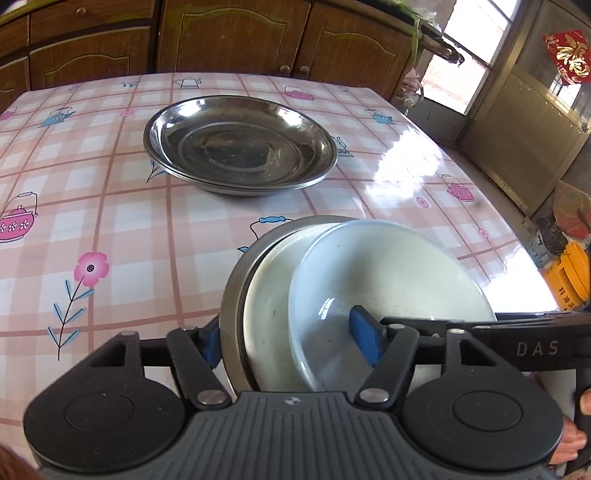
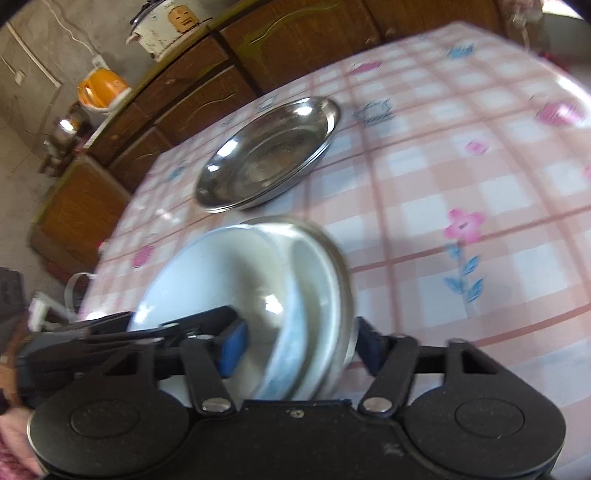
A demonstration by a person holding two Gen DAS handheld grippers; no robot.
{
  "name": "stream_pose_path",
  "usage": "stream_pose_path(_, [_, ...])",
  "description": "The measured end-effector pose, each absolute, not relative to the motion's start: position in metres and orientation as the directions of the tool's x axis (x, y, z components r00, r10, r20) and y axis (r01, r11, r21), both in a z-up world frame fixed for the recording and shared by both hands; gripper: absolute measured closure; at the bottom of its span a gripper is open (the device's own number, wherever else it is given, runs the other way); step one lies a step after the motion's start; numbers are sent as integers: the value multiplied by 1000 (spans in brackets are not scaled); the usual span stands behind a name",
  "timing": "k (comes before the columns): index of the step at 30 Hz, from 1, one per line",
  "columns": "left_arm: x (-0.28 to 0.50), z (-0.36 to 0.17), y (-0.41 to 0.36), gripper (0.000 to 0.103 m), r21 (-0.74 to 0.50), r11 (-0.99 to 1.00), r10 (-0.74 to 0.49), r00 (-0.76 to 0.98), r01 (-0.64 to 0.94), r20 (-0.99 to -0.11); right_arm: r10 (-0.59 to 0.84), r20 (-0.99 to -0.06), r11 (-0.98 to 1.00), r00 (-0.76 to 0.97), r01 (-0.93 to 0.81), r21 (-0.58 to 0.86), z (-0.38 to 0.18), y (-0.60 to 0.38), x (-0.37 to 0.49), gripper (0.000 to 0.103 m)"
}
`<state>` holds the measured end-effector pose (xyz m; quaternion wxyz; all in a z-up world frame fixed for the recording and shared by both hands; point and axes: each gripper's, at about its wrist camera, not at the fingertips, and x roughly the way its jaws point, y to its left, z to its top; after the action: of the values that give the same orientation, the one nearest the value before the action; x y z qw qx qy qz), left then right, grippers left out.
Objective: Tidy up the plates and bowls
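Plates and bowls on the table I am working over.
I see a stack of shiny steel plates (image 1: 240, 146) lying flat toward the far side. Nearer me, a white bowl (image 1: 391, 280) sits tilted inside another pale bowl (image 1: 269, 314), both nested off-centre in a steel bowl (image 1: 231, 295).

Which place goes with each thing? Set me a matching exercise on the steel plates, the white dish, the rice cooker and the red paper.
Things:
1 steel plates
2 white dish
3 rice cooker
4 red paper

Places:
A on the door
B on the cabinet
C top of the near pile
D apart, further out on the table

Pairs: 1-D, 2-C, 3-B, 4-A
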<state>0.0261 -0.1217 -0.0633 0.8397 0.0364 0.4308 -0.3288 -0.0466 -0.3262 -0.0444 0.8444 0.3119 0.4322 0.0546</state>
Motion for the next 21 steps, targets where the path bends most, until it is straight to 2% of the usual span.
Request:
stream_pose_path(9, [22,-60,-119,40,-219,804,-503,436,553,-746,344,-693,826,634,147,544,-42,-320,-49,41])
stream_pose_path(21, [7,-50,-106,40,-190,822,-477,469,537,-743,371,-674,841,638,77,536,-33,-308,-59,41])
